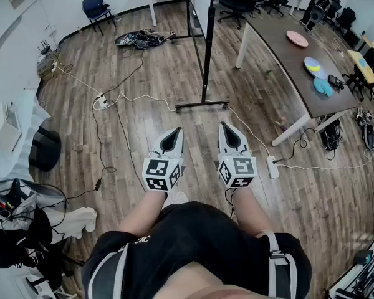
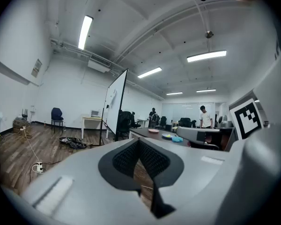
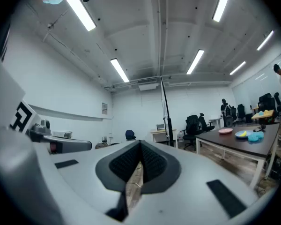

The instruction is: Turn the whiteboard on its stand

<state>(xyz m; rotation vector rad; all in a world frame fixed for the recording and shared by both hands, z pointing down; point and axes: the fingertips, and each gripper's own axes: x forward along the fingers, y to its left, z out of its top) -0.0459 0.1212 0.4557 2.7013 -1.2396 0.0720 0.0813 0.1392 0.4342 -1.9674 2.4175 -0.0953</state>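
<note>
Reaching the far whiteboard (image 1: 208,42) meant stepping nearer first; left gripper (image 1: 173,131) and right gripper (image 1: 227,128), both pinched shut and empty, would need opening to grasp its edge.

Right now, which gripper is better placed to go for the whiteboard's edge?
Right, but only narrowly. The right gripper sees the whiteboard edge-on, almost straight beyond its shut jaws. The left gripper sees it further off its jaw line, to the left. Both are empty and well short of it.
</note>
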